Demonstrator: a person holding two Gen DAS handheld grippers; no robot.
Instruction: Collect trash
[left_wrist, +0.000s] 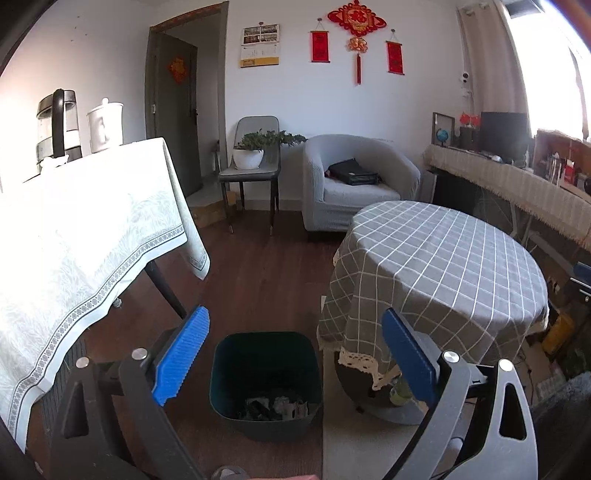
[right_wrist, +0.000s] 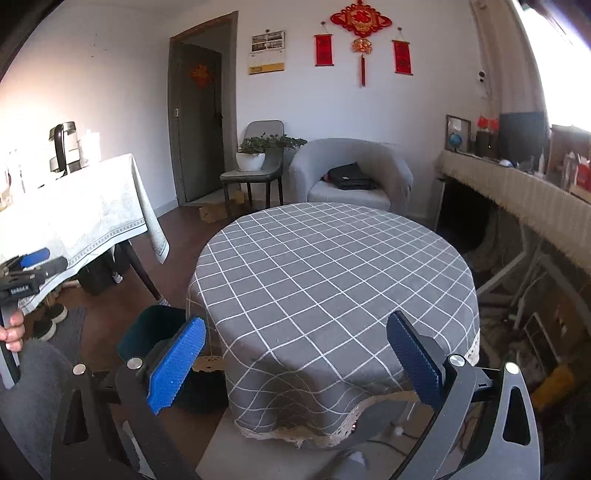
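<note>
In the left wrist view a dark green trash bin (left_wrist: 264, 369) stands on the wooden floor, with crumpled dark and pale trash (left_wrist: 275, 406) at its bottom. My left gripper (left_wrist: 294, 312) hovers above the bin, open, nothing between its blue pads (left_wrist: 181, 354). The right gripper (right_wrist: 297, 318) is open too, with nothing in it, over the near edge of the round table with the grey checked cloth (right_wrist: 332, 266). No trash shows on that cloth. From the right wrist view only a corner of the bin (right_wrist: 155, 328) shows. The left gripper (right_wrist: 33, 262) is at the far left, held by a hand (right_wrist: 13, 334).
A table with a white patterned cloth (left_wrist: 74, 240) stands left of the bin, bearing a kettle (left_wrist: 57, 125) and a white jar (left_wrist: 105, 125). Behind are a grey armchair (left_wrist: 354, 181), a chair with a potted plant (left_wrist: 249, 157) and a cluttered sideboard (left_wrist: 517, 177).
</note>
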